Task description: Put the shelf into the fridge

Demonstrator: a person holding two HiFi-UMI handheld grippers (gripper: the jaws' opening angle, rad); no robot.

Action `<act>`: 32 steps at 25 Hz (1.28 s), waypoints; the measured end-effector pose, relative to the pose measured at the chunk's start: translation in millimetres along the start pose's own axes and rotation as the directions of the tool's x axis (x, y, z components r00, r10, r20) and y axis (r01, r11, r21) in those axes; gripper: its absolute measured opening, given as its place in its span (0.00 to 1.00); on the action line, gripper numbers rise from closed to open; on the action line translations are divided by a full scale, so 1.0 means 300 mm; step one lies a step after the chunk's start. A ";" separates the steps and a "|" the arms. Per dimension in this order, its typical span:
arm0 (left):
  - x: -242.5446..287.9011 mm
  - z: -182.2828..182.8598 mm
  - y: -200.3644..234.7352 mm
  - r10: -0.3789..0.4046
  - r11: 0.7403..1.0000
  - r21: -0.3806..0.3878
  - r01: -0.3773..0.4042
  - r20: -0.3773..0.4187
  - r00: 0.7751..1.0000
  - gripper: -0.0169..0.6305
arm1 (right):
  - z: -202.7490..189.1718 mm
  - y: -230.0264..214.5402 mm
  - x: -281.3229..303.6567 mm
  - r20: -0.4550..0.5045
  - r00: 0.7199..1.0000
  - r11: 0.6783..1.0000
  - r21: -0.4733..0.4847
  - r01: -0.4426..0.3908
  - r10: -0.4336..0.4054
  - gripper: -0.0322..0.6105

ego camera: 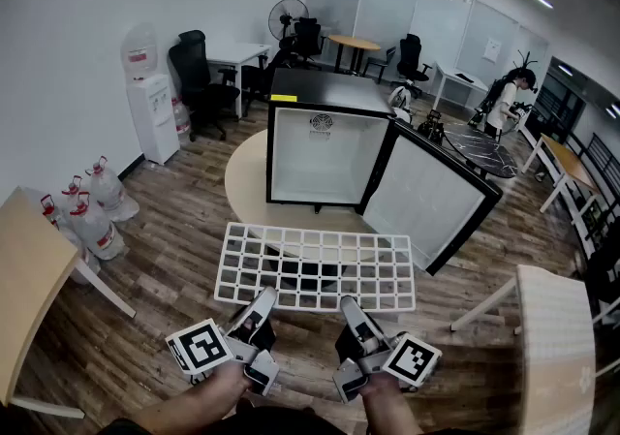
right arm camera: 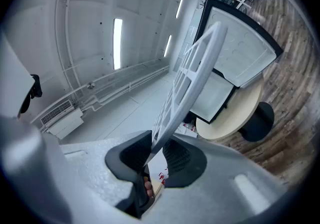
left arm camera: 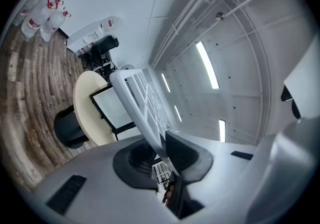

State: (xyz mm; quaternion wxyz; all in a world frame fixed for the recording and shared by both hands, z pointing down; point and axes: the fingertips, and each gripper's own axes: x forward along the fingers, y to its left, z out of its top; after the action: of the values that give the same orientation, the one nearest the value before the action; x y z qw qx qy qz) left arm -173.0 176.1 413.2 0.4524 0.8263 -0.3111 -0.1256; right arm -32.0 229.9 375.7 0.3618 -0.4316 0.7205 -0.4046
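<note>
- Closest to us, at the bottom of the head view, our left hand and right hand each grasp a gripper by its handle.
- Our left gripper is clamped on the near edge of the white grid shelf, towards its left end. In the left gripper view the dark pads of the left gripper press on either side of the shelf rim.
- Our right gripper grips the same near edge further right. In the right gripper view the right gripper has its jaws closed narrowly on the shelf rim.
- We see the shelf held roughly level in the air, above the wooden floor, just in front of the fridge and not yet inside it.
- We see the fridge standing on a round table with its door swung open to the right.
- Off to the left, water bottles sit on the floor near a water dispenser.
</note>
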 end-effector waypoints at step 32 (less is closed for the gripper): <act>0.174 -0.120 -0.278 -0.249 0.918 -0.277 0.282 0.148 0.957 0.11 | 0.177 -0.027 -0.089 -0.021 0.998 0.998 0.007 -0.063 0.063 0.16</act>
State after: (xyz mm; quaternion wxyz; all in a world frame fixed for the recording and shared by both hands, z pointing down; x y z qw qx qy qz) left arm -81.7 200.6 368.5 0.5317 0.7757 -0.1980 -0.2762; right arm 26.8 237.5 365.7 0.3683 -0.4032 0.7362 -0.3998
